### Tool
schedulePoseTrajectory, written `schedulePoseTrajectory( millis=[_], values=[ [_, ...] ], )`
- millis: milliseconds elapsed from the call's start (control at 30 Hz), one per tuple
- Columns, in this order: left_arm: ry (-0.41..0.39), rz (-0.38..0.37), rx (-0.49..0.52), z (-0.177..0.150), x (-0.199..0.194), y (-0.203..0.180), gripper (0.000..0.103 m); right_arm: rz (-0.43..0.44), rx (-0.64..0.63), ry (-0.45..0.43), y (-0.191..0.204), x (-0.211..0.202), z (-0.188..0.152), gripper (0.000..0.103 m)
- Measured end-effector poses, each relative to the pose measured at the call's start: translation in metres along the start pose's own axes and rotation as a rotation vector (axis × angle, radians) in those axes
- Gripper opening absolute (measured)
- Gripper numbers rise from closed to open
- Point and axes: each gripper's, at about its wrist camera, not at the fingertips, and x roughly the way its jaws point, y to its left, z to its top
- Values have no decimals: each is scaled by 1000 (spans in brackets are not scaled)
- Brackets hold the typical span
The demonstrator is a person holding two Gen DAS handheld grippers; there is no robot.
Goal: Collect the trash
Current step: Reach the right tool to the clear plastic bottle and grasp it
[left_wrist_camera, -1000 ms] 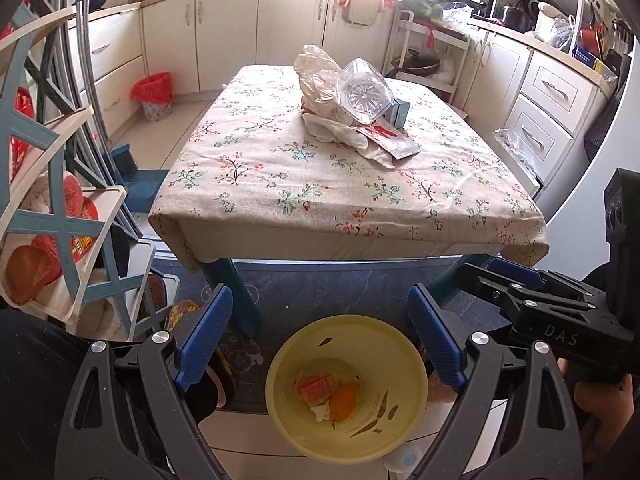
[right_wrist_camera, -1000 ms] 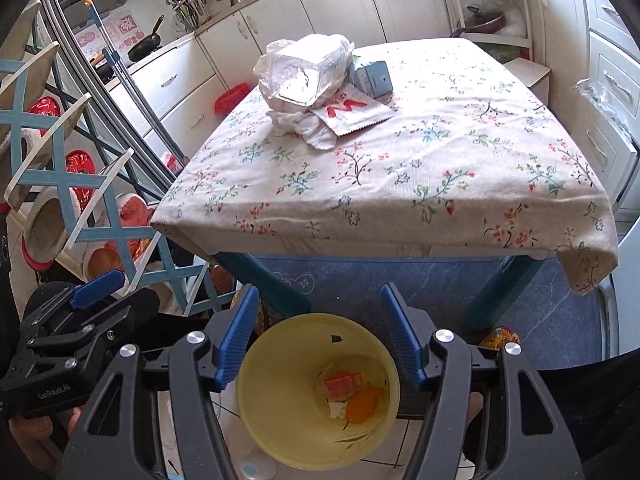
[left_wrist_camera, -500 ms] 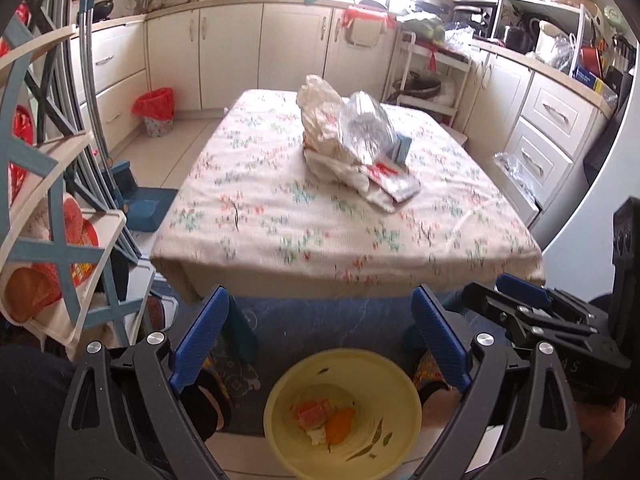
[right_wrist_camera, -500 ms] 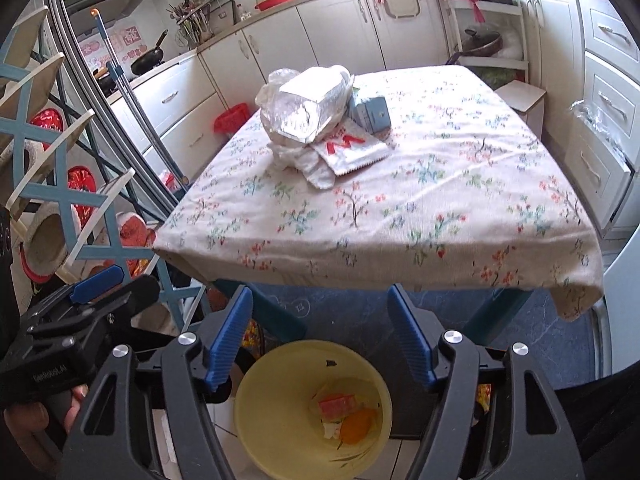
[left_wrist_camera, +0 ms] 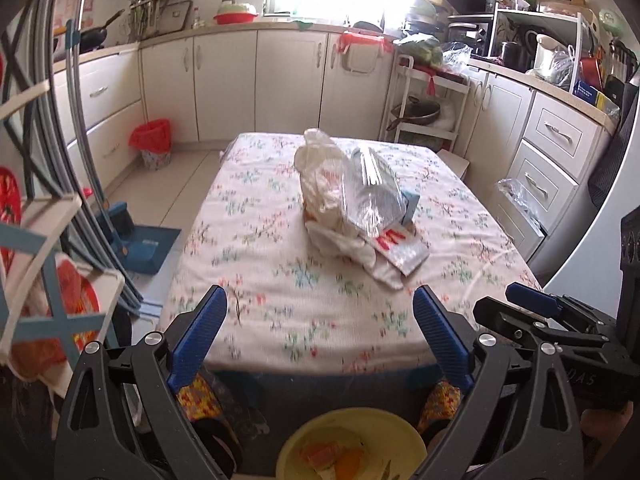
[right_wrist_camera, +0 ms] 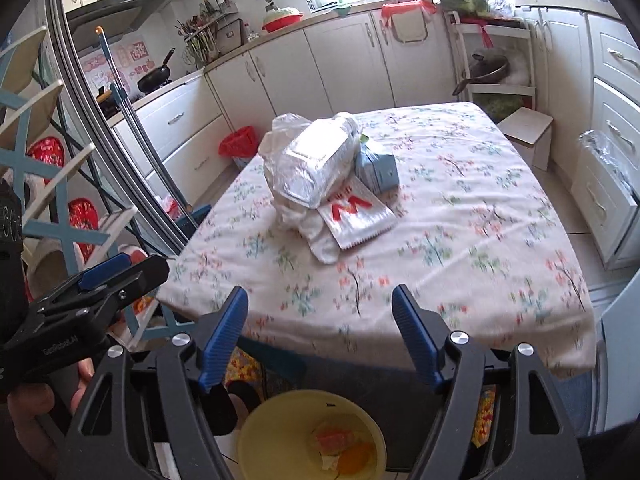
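A pile of trash lies mid-table on the floral tablecloth [left_wrist_camera: 280, 280]: a clear plastic container [left_wrist_camera: 372, 196] [right_wrist_camera: 316, 164] on a crumpled bag [left_wrist_camera: 320, 176], a blue carton [right_wrist_camera: 378, 168], a red-and-white wrapper [right_wrist_camera: 354, 216] and white tissue [right_wrist_camera: 316, 236]. On the floor below the table's near edge stands a yellow bin [left_wrist_camera: 380, 432] [right_wrist_camera: 280, 424] holding orange and red scraps. My left gripper [left_wrist_camera: 318, 296] is open and empty, above the near table edge. My right gripper [right_wrist_camera: 320, 292] hangs beside it, its jaws opening with nothing between them.
A blue-and-white rack [left_wrist_camera: 40, 280] stands close on the left. A blue dustpan [left_wrist_camera: 140, 244] and a red-lined small bin [left_wrist_camera: 154, 142] sit on the floor left of the table. White cabinets line the back and right, and a white stool [right_wrist_camera: 528, 136] stands past the far corner.
Both grippers have risen and tilted up; the table's near edge now sits between the fingers and the yellow bin has slid to the bottom edge. The right jaws stand slightly wider.
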Motion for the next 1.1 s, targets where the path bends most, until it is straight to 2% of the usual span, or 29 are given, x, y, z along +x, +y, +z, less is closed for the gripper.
schedulePoseTrajectory(
  millis=[300,667,833,1100],
  values=[
    [-16,-6,33,30,24,-9,91,45,40,23,-13,27,49,74],
    [1,48,-121,37,39,23,91,152,240,100,-22,80,89,74],
    [21,58,-152,38,47,32,91,141,286,149,-19,112,105,74],
    [38,50,-127,41,59,32,91,94,287,192,-18,142,112,74]
  ],
)
